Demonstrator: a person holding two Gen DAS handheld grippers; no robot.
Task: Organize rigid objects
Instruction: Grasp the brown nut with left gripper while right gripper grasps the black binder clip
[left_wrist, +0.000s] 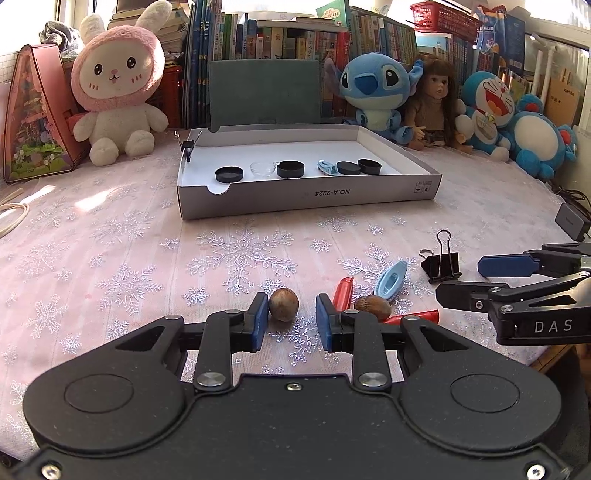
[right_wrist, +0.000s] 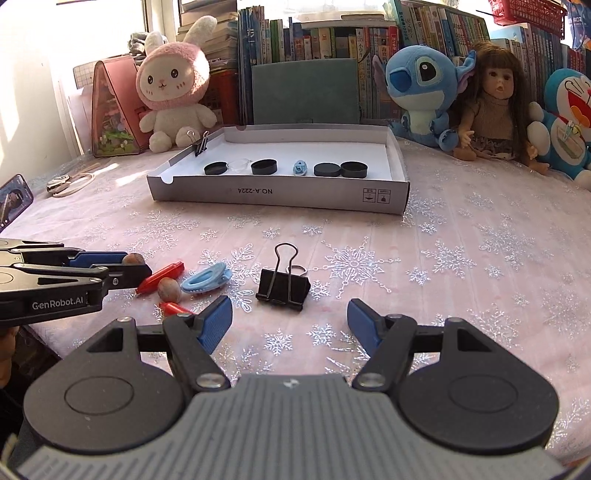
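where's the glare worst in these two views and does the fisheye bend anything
Left wrist view: window light blows out the top corners, and the box front edge bows. Right wrist view: the left side by the window washes out white, sun patches fall on the tablecloth, and the bookshelf curves.

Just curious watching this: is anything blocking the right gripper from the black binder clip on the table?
Nothing visible: the right gripper is open, and only bare tablecloth lies between it and the binder clip.

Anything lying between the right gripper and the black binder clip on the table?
Nothing. In the right wrist view, only bare snowflake tablecloth lies between the open right gripper and the binder clip.
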